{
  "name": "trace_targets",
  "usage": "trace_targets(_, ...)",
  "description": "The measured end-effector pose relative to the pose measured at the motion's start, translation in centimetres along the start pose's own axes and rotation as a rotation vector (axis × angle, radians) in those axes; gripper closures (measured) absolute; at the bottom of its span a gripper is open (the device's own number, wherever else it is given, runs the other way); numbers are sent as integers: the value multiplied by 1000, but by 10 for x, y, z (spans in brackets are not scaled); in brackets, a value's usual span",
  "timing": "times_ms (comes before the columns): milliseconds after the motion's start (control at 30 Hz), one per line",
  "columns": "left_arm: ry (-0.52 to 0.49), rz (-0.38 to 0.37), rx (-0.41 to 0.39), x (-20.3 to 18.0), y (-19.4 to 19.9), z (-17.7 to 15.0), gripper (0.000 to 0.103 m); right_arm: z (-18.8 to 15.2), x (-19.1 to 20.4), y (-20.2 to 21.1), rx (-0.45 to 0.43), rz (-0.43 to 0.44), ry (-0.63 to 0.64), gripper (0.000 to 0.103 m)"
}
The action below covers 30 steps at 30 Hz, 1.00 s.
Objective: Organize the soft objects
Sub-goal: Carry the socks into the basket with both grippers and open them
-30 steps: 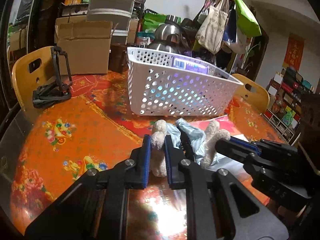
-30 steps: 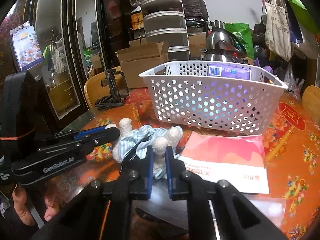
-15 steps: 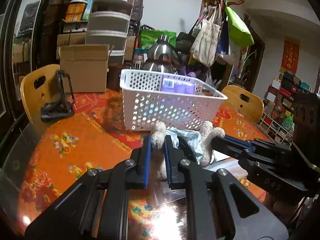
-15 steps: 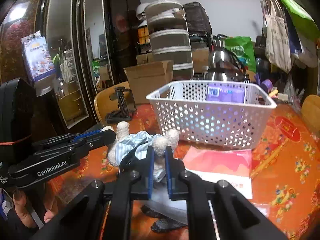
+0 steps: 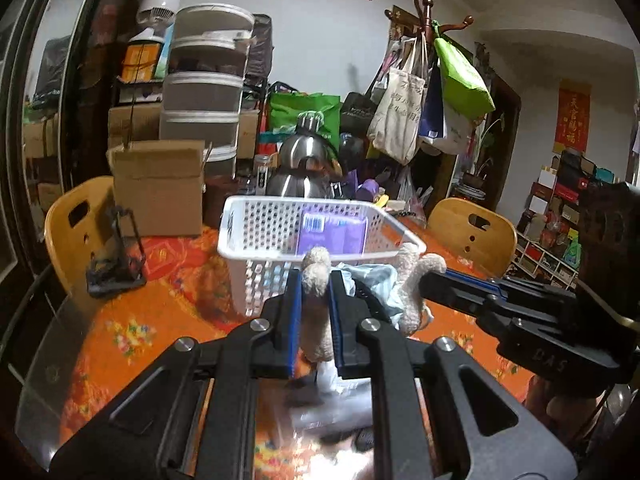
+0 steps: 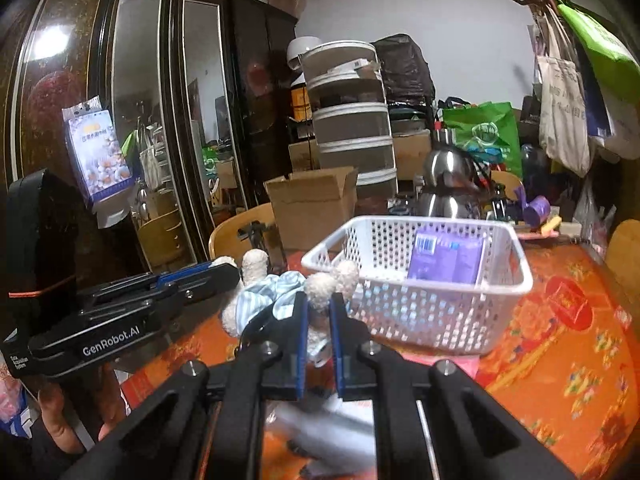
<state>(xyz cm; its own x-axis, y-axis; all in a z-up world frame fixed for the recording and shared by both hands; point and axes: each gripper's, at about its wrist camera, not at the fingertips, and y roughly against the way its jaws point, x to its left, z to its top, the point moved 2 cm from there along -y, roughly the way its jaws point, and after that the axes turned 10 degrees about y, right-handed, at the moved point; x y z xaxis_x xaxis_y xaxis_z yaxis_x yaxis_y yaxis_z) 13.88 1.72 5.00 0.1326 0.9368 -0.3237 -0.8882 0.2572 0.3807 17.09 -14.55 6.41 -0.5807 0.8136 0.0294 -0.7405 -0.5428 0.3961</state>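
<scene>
A cream plush toy in a blue striped shirt (image 5: pixel 374 284) hangs in the air between both grippers, in front of the white perforated basket (image 5: pixel 256 240). My left gripper (image 5: pixel 315 284) is shut on one cream limb. My right gripper (image 6: pixel 319 304) is shut on another limb of the plush toy (image 6: pixel 276 296). The basket (image 6: pixel 404 312) holds a purple packet (image 6: pixel 444 258), which also shows in the left wrist view (image 5: pixel 332 234). Each gripper shows in the other's view: the right one (image 5: pixel 430 280), the left one (image 6: pixel 230 272).
The table has an orange floral cloth (image 6: pixel 560 368). A red and white packet (image 6: pixel 452 362) lies under the basket's front edge. A black phone stand (image 5: pixel 116 260) and a cardboard box (image 5: pixel 158 188) stand at the far left. Wooden chairs (image 5: pixel 472 232) ring the table.
Both grippers have lifted the plush toy off the table, to about the height of the basket rim. The grips have not changed.
</scene>
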Motion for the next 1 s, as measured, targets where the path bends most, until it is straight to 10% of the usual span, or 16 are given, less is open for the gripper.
trace_targets(333, -7, 26, 38, -17, -66, 92, 91, 71, -54, -65, 51, -17, 49, 94)
trace_targets(767, 98, 122, 175, 30, -218, 134, 84, 60, -91, -162, 134, -76, 111, 93)
trace_targets(833, 124, 144, 188, 39, -234, 133, 46, 54, -93, -168, 160, -105, 118, 84)
trace_targets(933, 135, 192, 224, 51, -252, 122, 30, 43, -96, -164, 177, -144, 131, 41)
trace_targets(1000, 93, 218, 190, 53, -251, 116, 27, 40, -101, -159, 165, -165, 126, 33)
